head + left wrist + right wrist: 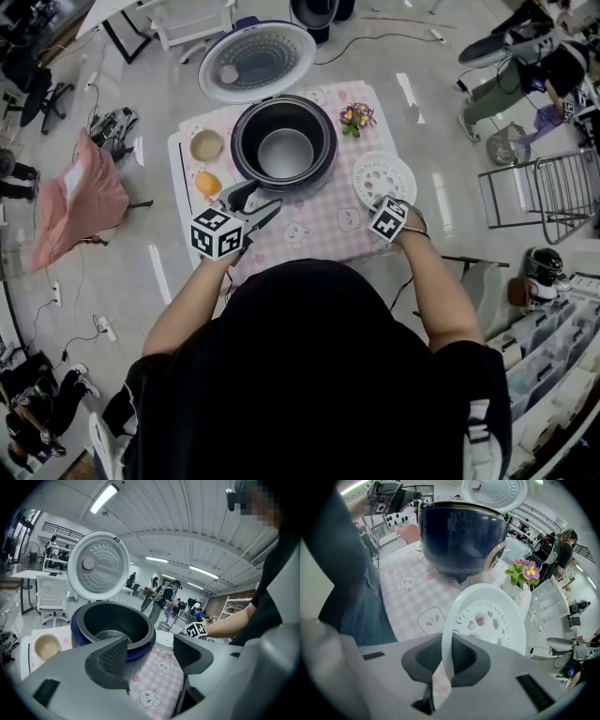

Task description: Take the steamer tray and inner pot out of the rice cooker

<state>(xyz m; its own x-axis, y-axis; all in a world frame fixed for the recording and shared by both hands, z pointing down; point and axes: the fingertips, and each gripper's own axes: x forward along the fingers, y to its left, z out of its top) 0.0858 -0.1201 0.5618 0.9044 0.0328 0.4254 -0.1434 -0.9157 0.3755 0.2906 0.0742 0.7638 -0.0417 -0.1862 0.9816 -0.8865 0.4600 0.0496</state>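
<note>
The steamer tray (382,178), a white round dish pierced with holes, lies outside the dark blue rice cooker (240,161), at about four o'clock from it. Its near rim is pinched in the right gripper (446,660), and it seems slightly tilted. The inner pot (285,150), dark with a grey floor, sits upright and empty inside the cooker. The cooker's lid (257,61) stands open at twelve o'clock.

Check the rice cooker (461,531): you see a glossy dark blue shell that mirrors the room. Inside it, the inner pot (284,150) looks like matt dark metal with a paler base. Right of the cooker, the steamer tray (487,620) is smooth white plastic. Under the cooker lies a pink checked cloth (319,230). The pads (114,657) of the left tongs (150,644) are dark and rough-textured.
</note>
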